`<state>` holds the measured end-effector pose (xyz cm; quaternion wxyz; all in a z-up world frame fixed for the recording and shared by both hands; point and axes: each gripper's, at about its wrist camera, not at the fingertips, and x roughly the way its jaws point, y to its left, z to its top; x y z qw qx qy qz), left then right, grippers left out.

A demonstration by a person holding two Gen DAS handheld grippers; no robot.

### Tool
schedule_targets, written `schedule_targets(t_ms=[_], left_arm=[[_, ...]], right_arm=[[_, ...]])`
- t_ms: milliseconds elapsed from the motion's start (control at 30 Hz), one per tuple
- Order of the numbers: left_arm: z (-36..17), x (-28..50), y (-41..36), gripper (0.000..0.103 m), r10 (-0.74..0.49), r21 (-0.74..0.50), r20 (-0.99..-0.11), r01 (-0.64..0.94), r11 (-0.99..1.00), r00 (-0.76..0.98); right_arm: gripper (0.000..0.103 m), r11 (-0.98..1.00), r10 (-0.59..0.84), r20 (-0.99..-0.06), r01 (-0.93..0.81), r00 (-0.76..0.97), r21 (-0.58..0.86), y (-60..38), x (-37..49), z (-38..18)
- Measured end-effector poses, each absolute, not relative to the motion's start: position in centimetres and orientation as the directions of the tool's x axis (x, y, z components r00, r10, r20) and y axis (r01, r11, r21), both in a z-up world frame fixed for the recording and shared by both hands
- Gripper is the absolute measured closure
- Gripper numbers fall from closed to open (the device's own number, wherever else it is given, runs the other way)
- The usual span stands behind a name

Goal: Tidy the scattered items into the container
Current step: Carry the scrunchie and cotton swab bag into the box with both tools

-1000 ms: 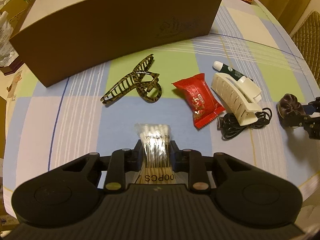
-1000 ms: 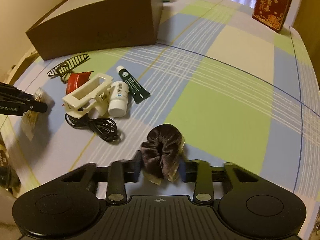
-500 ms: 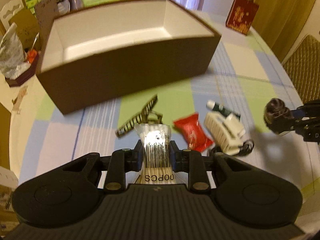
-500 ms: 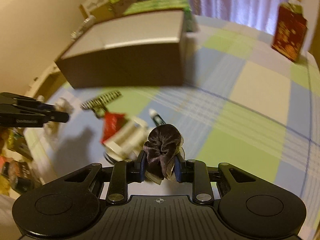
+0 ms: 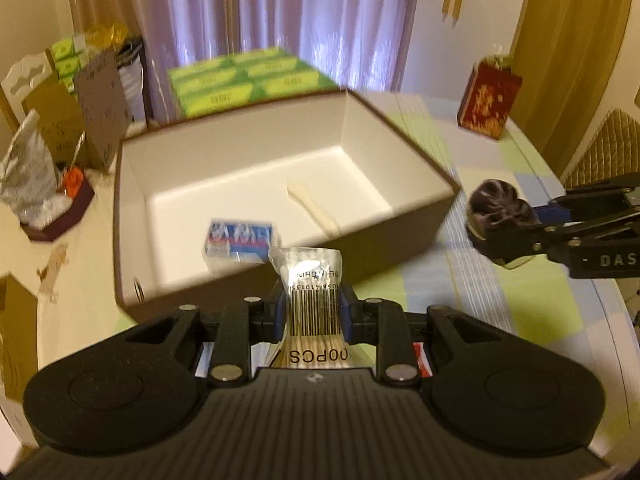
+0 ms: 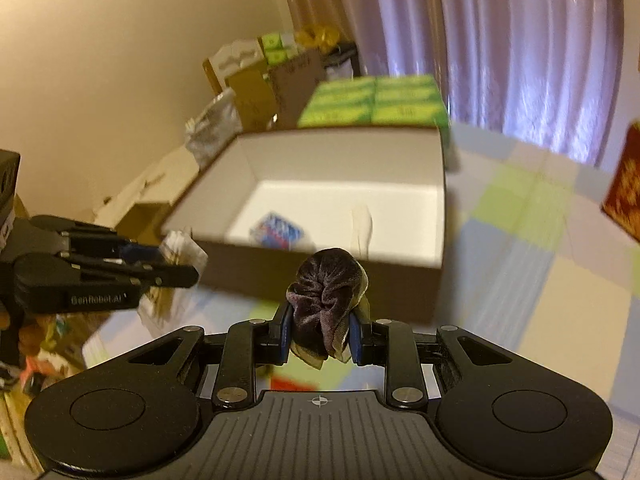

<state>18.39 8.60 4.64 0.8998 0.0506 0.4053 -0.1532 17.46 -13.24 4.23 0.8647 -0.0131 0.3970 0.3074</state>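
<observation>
You had raised both loads off the surface: your left tool pinched the cotton-swab packet, your right tool the dark scrunchie. Both hung short of the open box at 12 o'clock, ready for dropping in.

A window is covered by a sheer lilac curtain, lit from behind. A plain cream wall is seen at the left. The table is spread with a pastel checked tablecloth; a golden-brown drape hangs at the right.
</observation>
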Motion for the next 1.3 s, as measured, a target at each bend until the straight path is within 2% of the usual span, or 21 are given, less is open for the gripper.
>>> schedule_targets(t_ms=[200,333,633,1033,1133,1300], left_arm=[[6.1,23.5,9.3,0.082,-0.241,-0.015,-0.716,0.331,0.944,0.656],[5.6,27.8,10.4,0.082,-0.236,-0.028,-0.733,0.319,0.947,0.638],[2.4,35.8,12.8,0.082,-0.188,-0.006,-0.794,0.302,0.953,0.579],[-2.5,42.8,14.0,0.081,-0.168,-0.006,-0.849,0.309,0.951,0.501],[-3.1,43.7,14.1,0.08,-0.182,-0.024,-0.856,0.314,0.949,0.483],[-3.3,44.7,14.7,0.071,-0.177,-0.031,-0.862,0.299,0.954,0.475]], right_arm=[[0.072,0.814,0.527,-0.678,-0.534,0.513,0.23,-9.7,22.8,4.9],[0.072,0.818,0.519,-0.696,-0.523,0.497,0.237,-7.3,26.4,4.0],[0.072,0.828,0.462,-0.779,-0.521,0.424,0.207,-1.5,33.2,-0.6],[0.072,0.849,0.396,-0.838,-0.497,0.375,0.179,2.1,39.2,-5.0],[0.072,0.854,0.386,-0.846,-0.49,0.367,0.176,2.4,40.2,-5.7],[0.072,0.856,0.38,-0.852,-0.485,0.36,0.177,2.7,40.9,-6.4]])
